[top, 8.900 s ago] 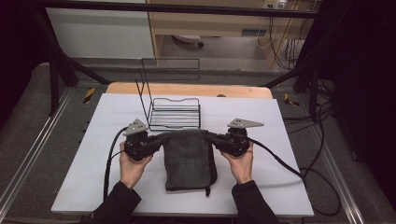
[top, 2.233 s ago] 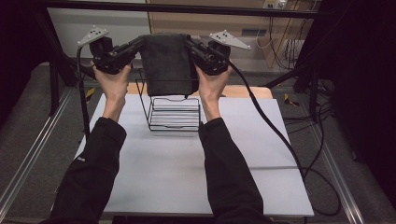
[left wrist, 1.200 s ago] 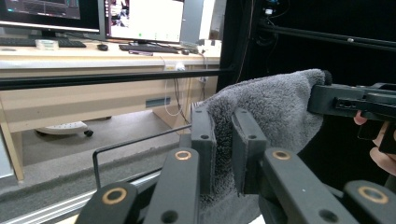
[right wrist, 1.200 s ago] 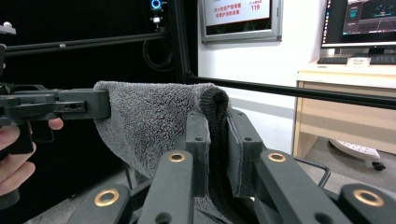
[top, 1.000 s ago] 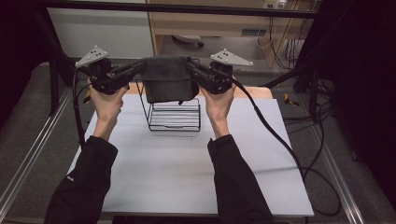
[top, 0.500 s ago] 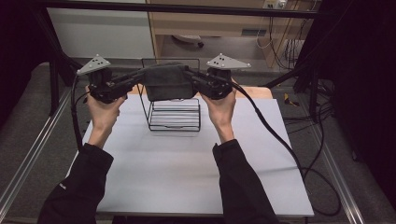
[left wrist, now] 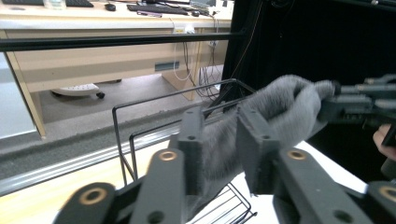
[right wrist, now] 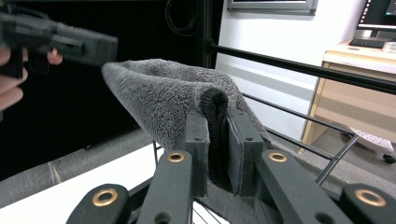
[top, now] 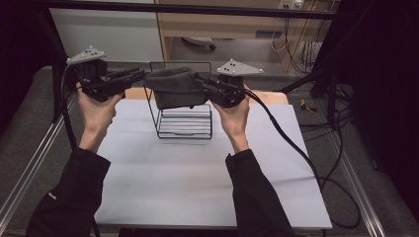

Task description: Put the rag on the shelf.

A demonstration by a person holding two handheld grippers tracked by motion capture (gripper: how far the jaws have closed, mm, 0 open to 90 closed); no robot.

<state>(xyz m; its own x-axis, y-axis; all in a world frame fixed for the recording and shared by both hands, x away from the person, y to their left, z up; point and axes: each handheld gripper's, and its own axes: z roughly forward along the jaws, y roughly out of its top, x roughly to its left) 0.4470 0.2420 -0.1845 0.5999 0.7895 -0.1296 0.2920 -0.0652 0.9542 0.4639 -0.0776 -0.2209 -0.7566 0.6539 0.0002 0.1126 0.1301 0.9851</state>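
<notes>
A dark grey towel [top: 173, 91] [left wrist: 285, 102] [right wrist: 163, 93] hangs bunched over the tall back frame of a black wire rack [top: 184, 129] [left wrist: 121, 126] [right wrist: 299, 121] at the table's far side. My right gripper [top: 200, 79] [right wrist: 217, 126] is shut on the towel's right end, with a fold of pile pinched between its pads. My left gripper [top: 138, 75] [left wrist: 222, 135] is at the towel's left end and its jaws have just been opening. The towel shows in the gap between them, but the pads stand off it.
The rack stands on a white table [top: 173, 182] with a wooden strip along its far edge. Metal frame bars run along both sides and across the back. A black cable [top: 296, 148] trails from the right gripper over the table's right side.
Both hands have brought the towel down from high above onto the rack's back frame. The left jaws have spread and come off the towel's left end, and that hand has risen slightly.
</notes>
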